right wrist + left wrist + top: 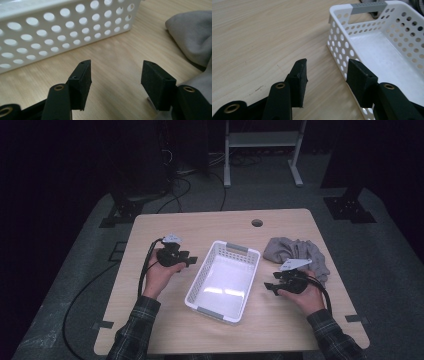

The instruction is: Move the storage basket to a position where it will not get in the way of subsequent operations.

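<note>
Here, the left gripper (191, 259) and right gripper (268, 287) were held spread, nothing between their jaws, on either side of the white basket (208, 264); the grey cloth (295, 251) was left just beyond the right gripper

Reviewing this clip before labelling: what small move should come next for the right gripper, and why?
Probably swing the right gripper toward the grey cloth and lower onto its near edge. Its jaws stand open with nothing between them, the cloth lies crumpled just beside it, and the white basket sits empty.
</note>
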The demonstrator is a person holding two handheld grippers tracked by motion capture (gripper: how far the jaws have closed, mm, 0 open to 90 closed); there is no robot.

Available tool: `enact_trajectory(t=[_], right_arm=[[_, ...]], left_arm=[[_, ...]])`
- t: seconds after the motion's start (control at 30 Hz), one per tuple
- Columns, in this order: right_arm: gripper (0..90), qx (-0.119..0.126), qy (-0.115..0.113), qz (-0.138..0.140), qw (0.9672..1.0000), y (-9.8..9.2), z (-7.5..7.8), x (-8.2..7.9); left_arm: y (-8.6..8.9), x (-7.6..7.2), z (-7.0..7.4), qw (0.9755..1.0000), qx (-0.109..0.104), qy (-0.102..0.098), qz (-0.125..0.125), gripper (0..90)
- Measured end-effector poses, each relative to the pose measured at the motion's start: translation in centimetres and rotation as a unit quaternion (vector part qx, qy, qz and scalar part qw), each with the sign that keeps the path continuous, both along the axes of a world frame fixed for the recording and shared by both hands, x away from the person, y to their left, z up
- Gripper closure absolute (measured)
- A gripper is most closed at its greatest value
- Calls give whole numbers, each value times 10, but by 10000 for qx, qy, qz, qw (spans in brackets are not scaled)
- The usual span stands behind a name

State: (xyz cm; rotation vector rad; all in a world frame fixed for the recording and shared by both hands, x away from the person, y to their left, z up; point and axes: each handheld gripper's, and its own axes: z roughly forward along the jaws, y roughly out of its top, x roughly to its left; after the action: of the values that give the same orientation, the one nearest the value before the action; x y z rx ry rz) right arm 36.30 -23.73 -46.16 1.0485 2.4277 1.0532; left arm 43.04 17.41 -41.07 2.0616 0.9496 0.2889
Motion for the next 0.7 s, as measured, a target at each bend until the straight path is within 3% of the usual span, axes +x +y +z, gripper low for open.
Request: enact_trajectory(t=[0.13, 0.33, 0.7], right_arm=[[396, -49, 62, 19, 10000, 1, -3, 0], [389, -102, 100, 52, 9999, 4, -7, 0], [370, -182, 208, 60, 9996, 9, -11, -1]], left_arm=[[1, -7, 5, 10000, -50, 2, -5, 479], [-2, -29, 13, 9999, 17, 23, -126, 464], [-18, -56, 7, 9994, 191, 49, -277, 452]])
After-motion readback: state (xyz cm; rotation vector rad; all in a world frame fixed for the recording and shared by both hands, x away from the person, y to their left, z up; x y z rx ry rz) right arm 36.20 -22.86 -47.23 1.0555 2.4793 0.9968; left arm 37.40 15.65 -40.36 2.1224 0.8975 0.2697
